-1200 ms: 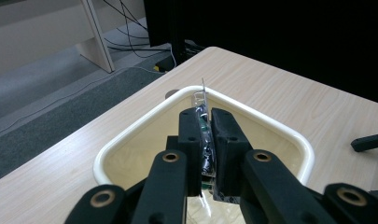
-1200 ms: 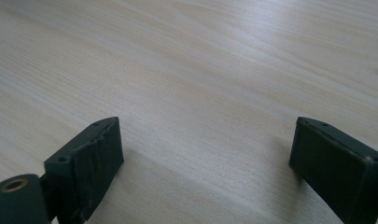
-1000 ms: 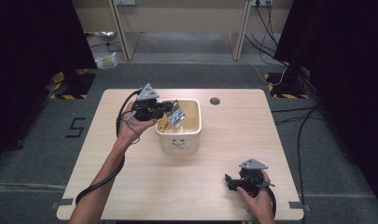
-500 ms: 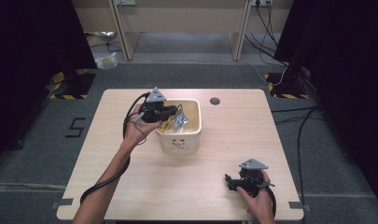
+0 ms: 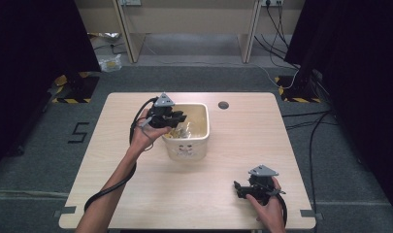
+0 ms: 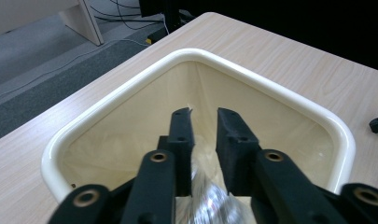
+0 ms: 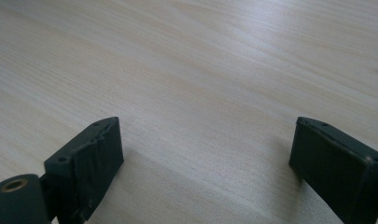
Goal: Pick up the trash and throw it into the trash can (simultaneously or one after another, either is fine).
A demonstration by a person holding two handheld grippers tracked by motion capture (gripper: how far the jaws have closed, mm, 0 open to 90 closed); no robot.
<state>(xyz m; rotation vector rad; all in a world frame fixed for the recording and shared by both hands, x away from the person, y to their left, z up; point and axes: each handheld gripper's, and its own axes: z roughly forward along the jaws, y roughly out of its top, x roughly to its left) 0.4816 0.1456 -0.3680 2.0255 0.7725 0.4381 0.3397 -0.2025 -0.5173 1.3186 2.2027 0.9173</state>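
Right gripper [image 5: 238,188], nearest the person: it rests on the table [image 5: 233,145] well toward the near edge from the tub [image 5: 189,145], its jaws spread wide with only bare wood between them. The near table edge lies just behind this hand; the board between it and the tub is open.

Left gripper [image 5: 178,119], farther off: it is poised over the left rim of the cream tub, jaws pointing into the opening. The jaws have just been opening and now stand a narrow gap apart. A crinkled clear wrapper [image 6: 210,196] hangs in that gap, inside the tub; its silvery folds also show at the tub's bottom [image 5: 183,130]. Whether the pads still pinch the wrapper cannot be told; the grip looks on the way to letting go.

Step judged in hand: dropping the wrapper into the tub. The next move would call for parting the jaws until the wrapper falls free, then lifting straight up so the fingers clear the rounded rim.

Beyond the tub: a dark round hole [image 5: 223,105] near the table's far edge, with free board to either side.
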